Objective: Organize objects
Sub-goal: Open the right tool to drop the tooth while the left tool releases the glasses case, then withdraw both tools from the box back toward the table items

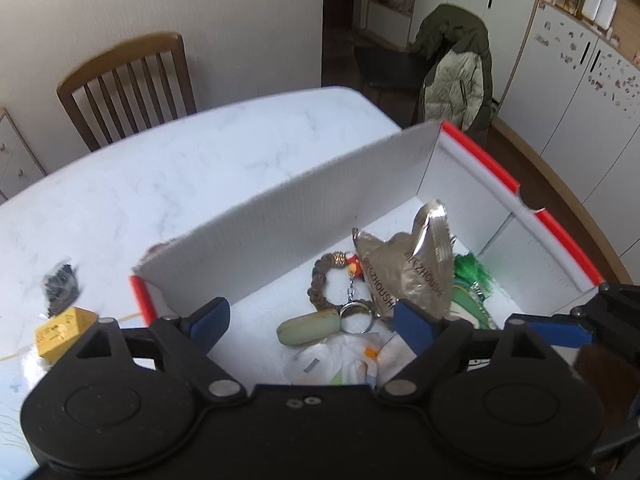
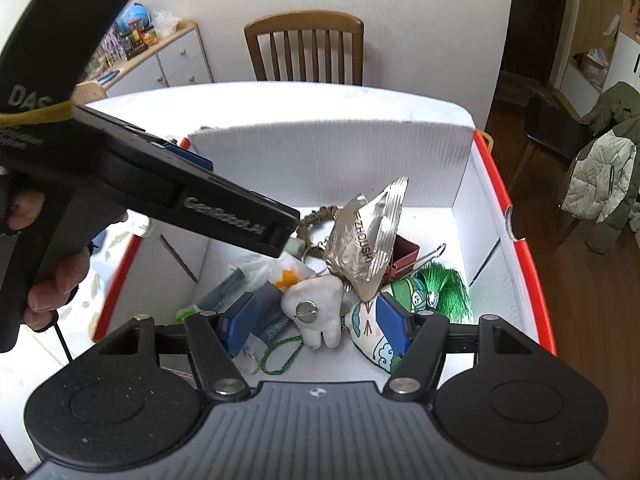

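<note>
Above the white box (image 2: 464, 216) on the counter (image 1: 160, 184), both the left hand-held gripper (image 1: 312, 320) and right hand-held gripper (image 2: 316, 320) hang spread and empty over the foil packet (image 2: 368, 236) and tooth plush (image 2: 316, 312), so crowding could make them collide.

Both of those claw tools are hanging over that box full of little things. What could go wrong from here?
The left gripper and right gripper, both open, hang close together over the white box, so they might bump. The crinkly silver packet leans on the pile and could topple if nudged. The key ring is chained to the beaded bracelet, so lifting one may drag the other.
</note>
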A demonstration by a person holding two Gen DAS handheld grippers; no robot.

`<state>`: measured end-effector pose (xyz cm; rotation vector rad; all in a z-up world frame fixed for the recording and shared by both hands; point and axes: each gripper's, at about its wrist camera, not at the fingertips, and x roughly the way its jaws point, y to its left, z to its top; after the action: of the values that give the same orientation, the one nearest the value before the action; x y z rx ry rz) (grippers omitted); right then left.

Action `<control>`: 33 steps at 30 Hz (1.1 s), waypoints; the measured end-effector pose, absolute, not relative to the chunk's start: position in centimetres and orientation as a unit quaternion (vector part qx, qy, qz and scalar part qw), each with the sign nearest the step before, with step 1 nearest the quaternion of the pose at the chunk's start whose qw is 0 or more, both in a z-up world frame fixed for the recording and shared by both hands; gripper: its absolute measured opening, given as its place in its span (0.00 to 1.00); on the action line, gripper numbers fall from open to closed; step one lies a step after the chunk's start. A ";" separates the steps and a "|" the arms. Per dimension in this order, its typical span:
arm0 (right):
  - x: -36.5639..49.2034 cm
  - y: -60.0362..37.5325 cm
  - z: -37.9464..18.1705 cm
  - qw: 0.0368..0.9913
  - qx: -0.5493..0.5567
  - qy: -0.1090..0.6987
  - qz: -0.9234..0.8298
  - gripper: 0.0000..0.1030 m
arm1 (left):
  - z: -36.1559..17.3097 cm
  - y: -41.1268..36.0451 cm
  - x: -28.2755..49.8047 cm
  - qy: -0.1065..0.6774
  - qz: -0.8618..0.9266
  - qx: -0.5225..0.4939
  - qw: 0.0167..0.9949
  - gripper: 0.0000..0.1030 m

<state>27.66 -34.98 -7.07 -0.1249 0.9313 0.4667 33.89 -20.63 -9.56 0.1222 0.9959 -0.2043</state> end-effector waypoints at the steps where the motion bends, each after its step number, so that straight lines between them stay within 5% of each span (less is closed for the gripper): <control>1: 27.5 -35.0 -6.7 0.867 -0.058 0.441 0.224 0.63 | -9.1 -20.5 33.5 0.472 -0.099 0.056 0.874 0.87; 16: 24.7 -33.3 -3.1 0.880 -0.046 0.401 0.249 0.71 | -3.3 -15.8 27.2 0.394 -0.108 0.033 0.912 0.99; 33: 22.1 -25.2 -0.7 0.894 -0.019 0.362 0.264 0.81 | -2.5 -5.1 22.5 0.365 -0.083 -0.002 0.927 0.99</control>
<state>22.11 -25.17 -0.74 -0.0396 0.7513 0.5470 22.48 -5.13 -2.50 -0.0051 0.7476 -0.1700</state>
